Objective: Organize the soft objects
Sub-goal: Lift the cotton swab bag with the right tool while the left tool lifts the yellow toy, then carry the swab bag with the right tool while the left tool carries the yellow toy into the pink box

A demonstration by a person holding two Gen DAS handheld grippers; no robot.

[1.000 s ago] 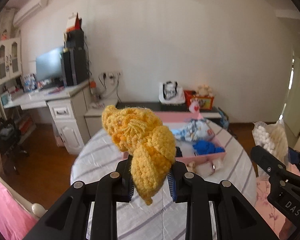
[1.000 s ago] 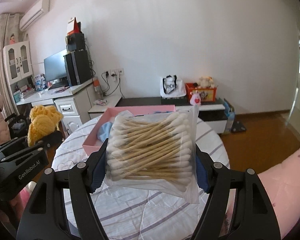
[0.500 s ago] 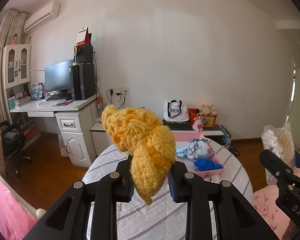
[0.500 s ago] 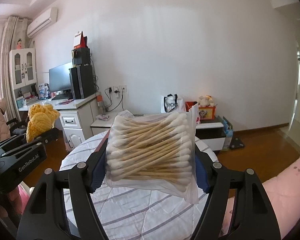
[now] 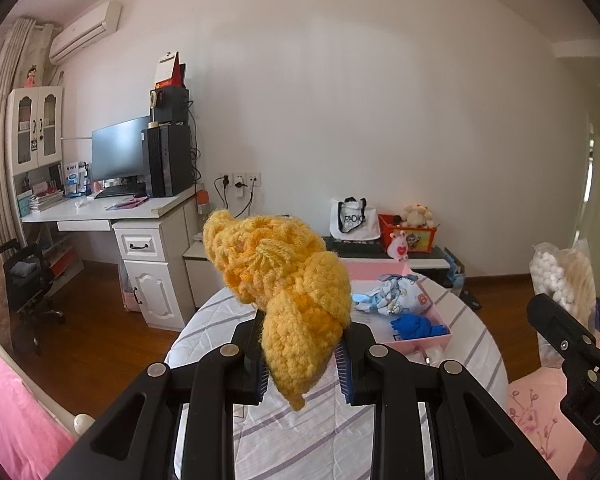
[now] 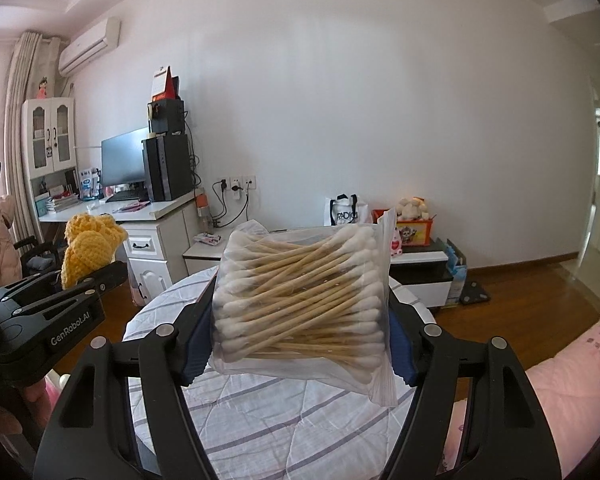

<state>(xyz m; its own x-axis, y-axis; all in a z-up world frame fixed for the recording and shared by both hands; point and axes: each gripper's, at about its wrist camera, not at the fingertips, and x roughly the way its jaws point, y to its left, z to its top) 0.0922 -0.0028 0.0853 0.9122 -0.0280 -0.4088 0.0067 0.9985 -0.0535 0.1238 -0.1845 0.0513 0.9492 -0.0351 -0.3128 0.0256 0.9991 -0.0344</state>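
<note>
My left gripper (image 5: 303, 360) is shut on a yellow crocheted piece (image 5: 284, 280), held up above the round table (image 5: 204, 340). In the right wrist view the same yellow crocheted piece (image 6: 88, 244) and left gripper (image 6: 100, 280) show at the left. My right gripper (image 6: 300, 336) is shut on a clear bag of cotton swabs (image 6: 304, 300), pads pressing both of its sides. From the left wrist view that bag of cotton swabs (image 5: 560, 276) appears at the right edge. A pink box (image 5: 416, 340) on the table holds a blue knit item (image 5: 416, 326) and a patterned cloth (image 5: 396, 296).
The table has a white cover with grey stripes (image 6: 284, 420). Behind it stand a white desk (image 5: 140, 216) with a monitor and a low cabinet (image 5: 420, 256) with a bag and a toy box. A pink sleeve (image 6: 572, 392) is at the right, pink bedding (image 5: 8, 420) at the left.
Both grippers have risen and tipped up with their loads, so the table and pink box sit lower in view and more wall and ceiling shows. Both grips are unchanged.
</note>
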